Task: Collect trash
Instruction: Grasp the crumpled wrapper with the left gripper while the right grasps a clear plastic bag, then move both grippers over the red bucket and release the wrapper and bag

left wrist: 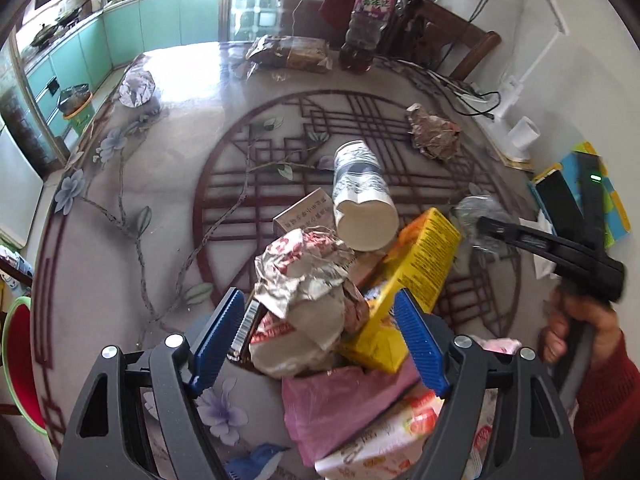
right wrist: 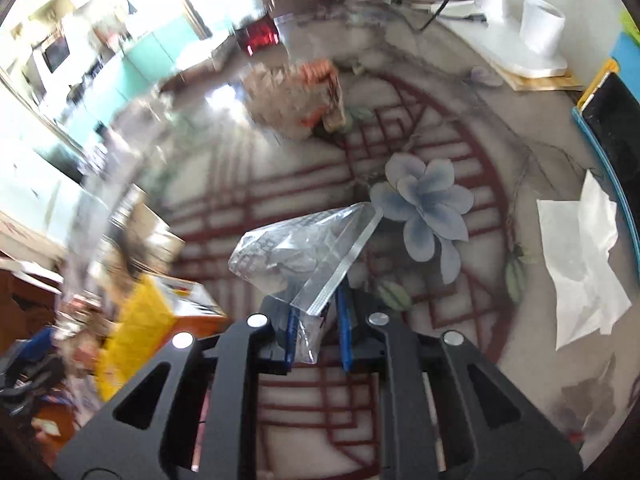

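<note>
In the left wrist view a pile of trash lies on the patterned table: a crumpled red-and-white wrapper, a tipped paper cup, a yellow box, a small tan box and a pink bag. My left gripper is open, its blue pads either side of the wrapper and yellow box. My right gripper is shut on a clear plastic wrapper and holds it above the table. It also shows in the left wrist view, to the right of the pile.
A crumpled brown paper, a foil ball, a snack bag and a bottle lie farther back. A white tissue and a paper roll are at the right. A bin stands beyond the table.
</note>
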A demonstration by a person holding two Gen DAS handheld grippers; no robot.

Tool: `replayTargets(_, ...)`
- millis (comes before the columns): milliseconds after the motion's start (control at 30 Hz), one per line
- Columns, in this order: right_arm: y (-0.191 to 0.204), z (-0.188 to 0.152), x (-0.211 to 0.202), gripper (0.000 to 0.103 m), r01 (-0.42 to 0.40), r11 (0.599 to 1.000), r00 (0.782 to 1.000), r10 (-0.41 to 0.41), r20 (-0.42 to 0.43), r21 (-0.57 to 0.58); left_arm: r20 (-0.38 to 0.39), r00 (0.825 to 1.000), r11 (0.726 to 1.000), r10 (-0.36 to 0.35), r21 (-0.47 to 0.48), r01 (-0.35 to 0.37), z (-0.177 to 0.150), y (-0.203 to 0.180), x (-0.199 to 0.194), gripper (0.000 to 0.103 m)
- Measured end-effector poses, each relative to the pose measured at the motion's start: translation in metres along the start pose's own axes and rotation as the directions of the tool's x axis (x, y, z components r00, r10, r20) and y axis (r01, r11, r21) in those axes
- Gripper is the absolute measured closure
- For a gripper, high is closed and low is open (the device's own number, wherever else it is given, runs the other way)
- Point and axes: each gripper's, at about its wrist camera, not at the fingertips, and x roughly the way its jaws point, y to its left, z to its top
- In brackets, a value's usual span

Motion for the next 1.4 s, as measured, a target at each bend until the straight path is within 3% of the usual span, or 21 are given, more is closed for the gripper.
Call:
replayTargets(33,0.001,-0.001,-0.007,0.086,-0.014,1.000,1.000,0.014,0.015,0.002,-0.008,1.000,1.000,0.000,-0.012,0.000,0.001,0.002,0.004,0.053)
replayTargets(133,0.007,-0.006,-0.027,0.086,-0.045,0.999,0.998,0.046,0.049,-0.004,-0.049,0.998,0.999,-0.027,-0.023,0.026,0.002,0.007,0.015,0.076)
replayTargets(267,0.015,-0.010,-0.053,0.086,-0.061,0.998,0.995,0.062,0.073,-0.013,-0.027,0.999,0.999,-0.033,-0.002,0.033,0.000,0.005,0.007,0.079)
replayTargets(633,0.072,-0.033,-0.104,0.086,-0.073,0.992,0.985,0.088,0.145,-0.102,0.124,0.989,0.996,-0.079,-0.027,0.083,-0.011,0.019,-0.071,0.080)
replayTargets(1000,0.141,-0.055,-0.145,0.086,-0.100,0.969,0.970,0.145,0.194,-0.224,0.218,0.975,0.998,-0.039,-0.039,0.049,-0.037,0.050,-0.129,0.079)
replayTargets(1400,0.220,-0.080,-0.151,0.086,-0.141,0.939,0.964,0.202,0.172,-0.313,0.266,0.964,0.995,0.020,-0.096,0.006,-0.060,0.115,-0.169,0.079)
